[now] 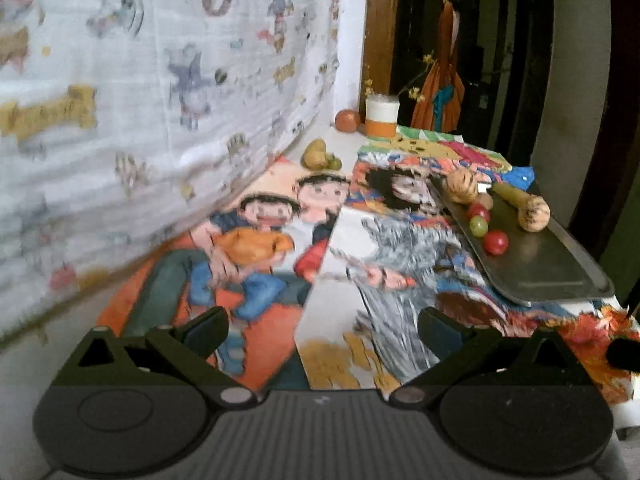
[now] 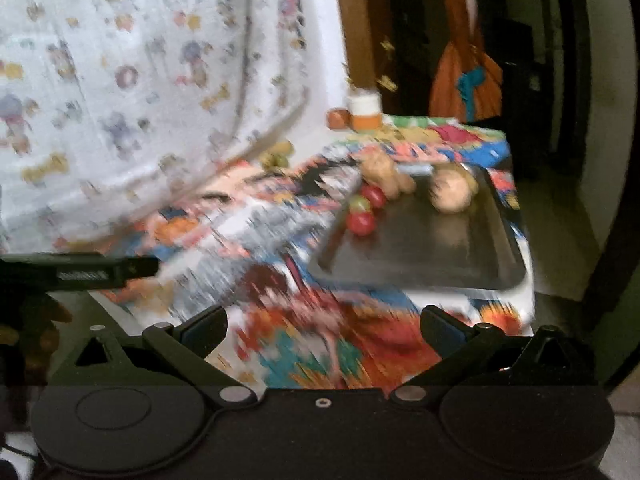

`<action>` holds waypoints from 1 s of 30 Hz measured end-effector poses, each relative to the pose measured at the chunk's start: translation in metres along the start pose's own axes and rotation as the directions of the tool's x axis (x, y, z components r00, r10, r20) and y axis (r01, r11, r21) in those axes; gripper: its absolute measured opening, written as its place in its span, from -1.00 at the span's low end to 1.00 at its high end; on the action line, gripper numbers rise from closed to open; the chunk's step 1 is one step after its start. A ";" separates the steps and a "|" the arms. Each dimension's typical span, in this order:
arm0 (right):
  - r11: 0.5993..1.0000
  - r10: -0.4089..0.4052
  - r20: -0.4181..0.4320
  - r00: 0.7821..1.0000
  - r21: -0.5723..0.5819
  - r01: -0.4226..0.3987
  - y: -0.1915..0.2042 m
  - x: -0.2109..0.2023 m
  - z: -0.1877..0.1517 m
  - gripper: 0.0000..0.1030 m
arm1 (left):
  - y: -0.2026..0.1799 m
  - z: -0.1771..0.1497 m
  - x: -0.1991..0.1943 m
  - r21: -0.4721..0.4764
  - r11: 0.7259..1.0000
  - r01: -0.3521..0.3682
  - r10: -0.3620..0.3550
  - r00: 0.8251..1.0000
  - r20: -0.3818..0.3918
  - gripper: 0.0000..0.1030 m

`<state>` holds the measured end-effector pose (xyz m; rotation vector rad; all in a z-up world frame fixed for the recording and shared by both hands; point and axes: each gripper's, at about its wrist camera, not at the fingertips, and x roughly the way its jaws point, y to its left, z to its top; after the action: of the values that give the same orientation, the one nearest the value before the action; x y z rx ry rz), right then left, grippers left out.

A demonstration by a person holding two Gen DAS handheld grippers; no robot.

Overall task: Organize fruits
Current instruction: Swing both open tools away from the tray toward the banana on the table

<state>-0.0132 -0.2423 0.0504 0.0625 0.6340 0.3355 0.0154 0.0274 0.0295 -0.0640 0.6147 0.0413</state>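
A dark metal tray [image 1: 548,264] lies at the table's right side, also in the right wrist view [image 2: 432,248]. On it are two red fruits [image 1: 495,242], a green grape [image 1: 478,225] and two tan speckled pieces [image 1: 532,209]. Yellow-green fruits [image 1: 318,155] lie by the hanging cloth, and an orange fruit [image 1: 347,121] sits at the back. My left gripper [image 1: 322,328] is open and empty over the painted table cover. My right gripper [image 2: 324,328] is open and empty, short of the tray. The right view is blurred.
A white and orange cup [image 1: 382,117] stands at the back beside the orange fruit. A patterned white cloth [image 1: 160,100] hangs along the left. The table edge [image 2: 528,280] drops off right of the tray. The left gripper's side [image 2: 80,270] shows at left.
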 end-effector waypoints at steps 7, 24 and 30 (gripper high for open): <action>0.996 0.081 0.118 0.990 0.021 -0.084 0.005 -0.028 0.108 0.99 | 0.014 0.063 -0.020 0.010 1.000 -0.028 0.026 0.990 0.139 1.00; 0.702 0.226 0.028 0.974 -0.698 -0.143 0.031 0.079 0.224 0.99 | 0.037 0.122 0.041 -0.002 1.000 0.020 -0.020 0.985 0.172 1.00; 0.508 0.249 -0.118 0.961 -0.829 -0.234 0.016 0.140 0.208 0.99 | 0.033 0.150 0.090 -0.022 0.995 0.097 -0.095 0.992 0.080 1.00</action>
<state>0.2103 -0.1720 0.1402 -0.8012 0.3835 0.8989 0.1727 0.0727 0.0985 -0.1169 0.5313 -0.0412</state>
